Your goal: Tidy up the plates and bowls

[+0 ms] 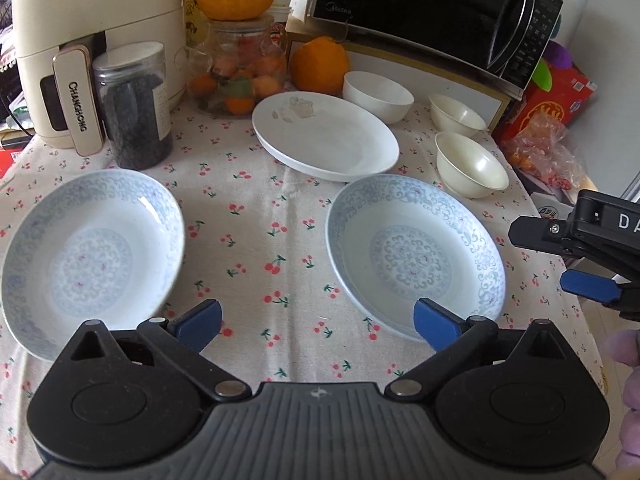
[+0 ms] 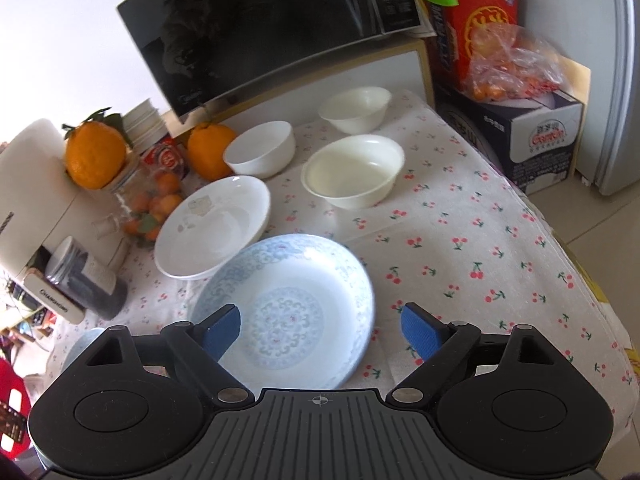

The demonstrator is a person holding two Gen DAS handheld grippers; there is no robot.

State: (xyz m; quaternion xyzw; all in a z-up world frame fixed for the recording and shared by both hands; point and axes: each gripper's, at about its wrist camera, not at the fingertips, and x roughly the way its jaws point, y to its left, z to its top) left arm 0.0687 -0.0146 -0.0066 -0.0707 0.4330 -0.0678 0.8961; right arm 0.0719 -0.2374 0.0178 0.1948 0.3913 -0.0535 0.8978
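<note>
Hovering above the cherry-print tablecloth [image 1: 248, 240], my left gripper [image 1: 318, 320] and my right gripper [image 2: 320, 330] both stand wide apart with nothing between the blue pads. No earlier stage shows, but I judge the sorting barely begun: nothing appears stacked. One blue-patterned porcelain plate [image 1: 92, 256] lies off to the left of my left fingers, its twin [image 1: 416, 256] sits just ahead of the right pad of that same gripper, with my right gripper just beyond its far edge. A plain white plate [image 1: 326, 136] rests behind, touching or slightly overlapping the twin's far rim. A white bowl [image 1: 378, 96] and two cream bowls [image 1: 472, 164] [image 1: 458, 114] stand apart near the black microwave [image 1: 436, 12]. Pairing plates and nesting bowls remains.
</note>
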